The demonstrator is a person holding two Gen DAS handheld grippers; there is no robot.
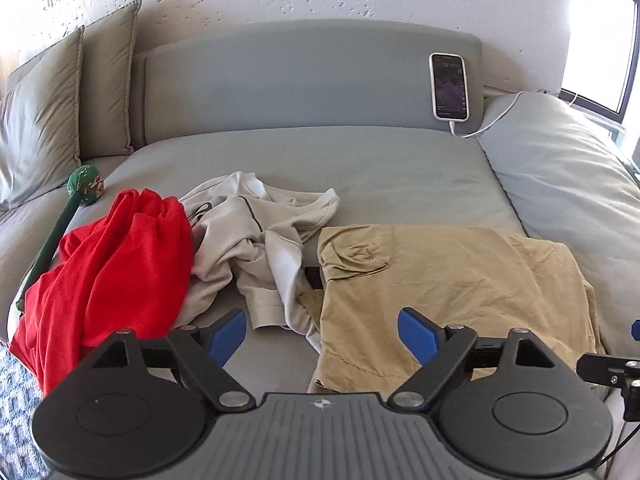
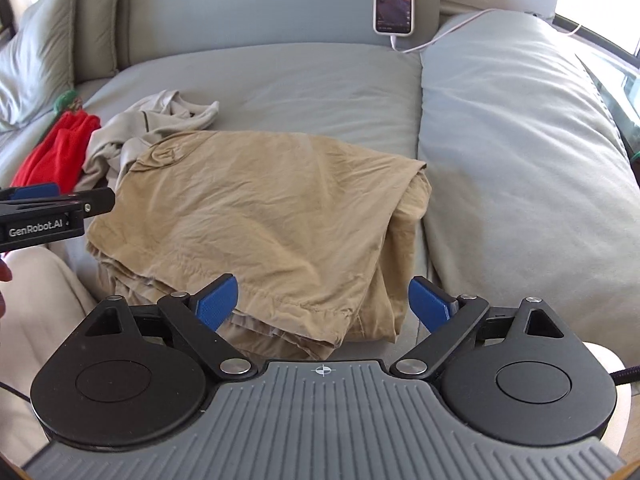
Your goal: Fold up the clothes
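A tan garment (image 1: 448, 288) (image 2: 260, 220) lies folded flat on the grey bed, near its front edge. To its left sits a crumpled beige garment (image 1: 256, 236) (image 2: 156, 124), and further left a bunched red garment (image 1: 116, 272) (image 2: 60, 152). My left gripper (image 1: 322, 334) is open, hovering just above the tan garment's left front corner and holding nothing. Also open and holding nothing, my right gripper (image 2: 324, 302) sits over the tan garment's front hem. The left gripper's side (image 2: 52, 210) shows at the left edge of the right wrist view.
A phone (image 1: 449, 86) (image 2: 393, 0) on a white cable leans against the grey headboard. A grey duvet (image 1: 568, 172) (image 2: 520, 140) is heaped on the right. Pillows (image 1: 44, 120) stand at the back left. A green stick with a round head (image 1: 70, 208) lies beside the red garment.
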